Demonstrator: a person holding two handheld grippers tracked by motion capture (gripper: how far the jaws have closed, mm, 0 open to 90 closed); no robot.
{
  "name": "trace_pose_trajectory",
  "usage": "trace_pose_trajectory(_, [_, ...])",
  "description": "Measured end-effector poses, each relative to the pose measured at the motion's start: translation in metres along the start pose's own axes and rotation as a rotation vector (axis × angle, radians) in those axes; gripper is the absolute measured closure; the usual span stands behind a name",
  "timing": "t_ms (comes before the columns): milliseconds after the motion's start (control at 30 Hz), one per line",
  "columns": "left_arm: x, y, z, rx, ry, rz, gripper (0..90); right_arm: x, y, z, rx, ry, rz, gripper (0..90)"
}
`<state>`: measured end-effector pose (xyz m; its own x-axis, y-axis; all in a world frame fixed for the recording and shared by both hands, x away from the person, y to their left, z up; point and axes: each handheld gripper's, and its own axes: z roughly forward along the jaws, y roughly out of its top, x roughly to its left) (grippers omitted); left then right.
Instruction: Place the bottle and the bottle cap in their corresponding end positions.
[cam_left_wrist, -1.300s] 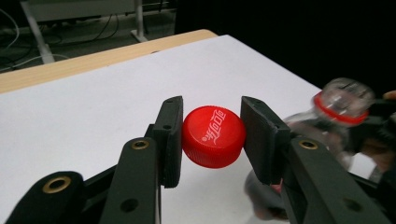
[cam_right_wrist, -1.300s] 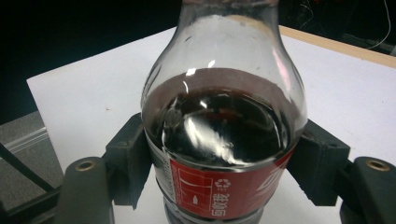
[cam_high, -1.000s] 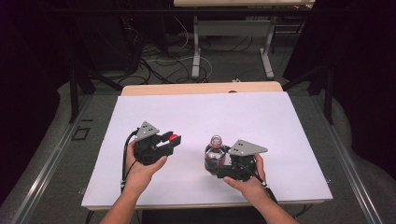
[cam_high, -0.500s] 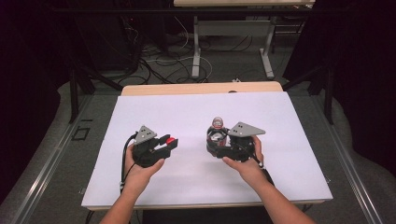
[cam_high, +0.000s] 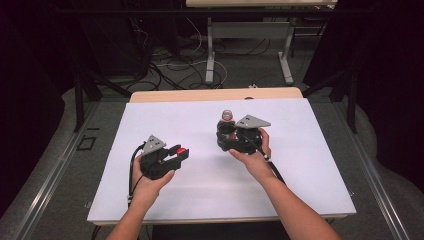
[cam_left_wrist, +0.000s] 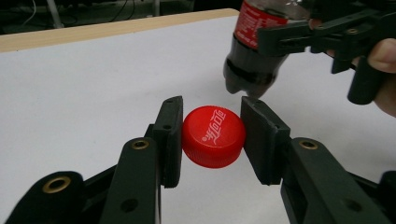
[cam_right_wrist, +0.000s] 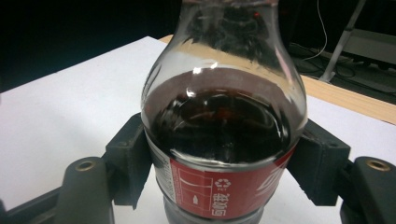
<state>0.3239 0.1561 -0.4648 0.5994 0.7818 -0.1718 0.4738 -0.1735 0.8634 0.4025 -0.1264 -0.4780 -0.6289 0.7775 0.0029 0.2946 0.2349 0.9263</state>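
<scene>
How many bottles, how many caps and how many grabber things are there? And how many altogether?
Bottles: 1, the cola bottle, clamped in the right gripper.
Caps: 1, the red cap, pinched in the left gripper.
Grippers: 2, one in each hand.
Total: 4 things.

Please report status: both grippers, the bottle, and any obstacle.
Left gripper shut on red cap. Right gripper shut on bottle, lifted off the table, uncapped. Nothing in the way.
</scene>
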Motion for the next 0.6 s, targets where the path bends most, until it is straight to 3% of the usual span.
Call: trace_pose_trajectory(600, [0.010, -0.001, -0.006, -0.017, 0.002, -0.041, 61.1, -0.010, -0.007, 0.055, 0.045, -0.063, 0.019, 29.5])
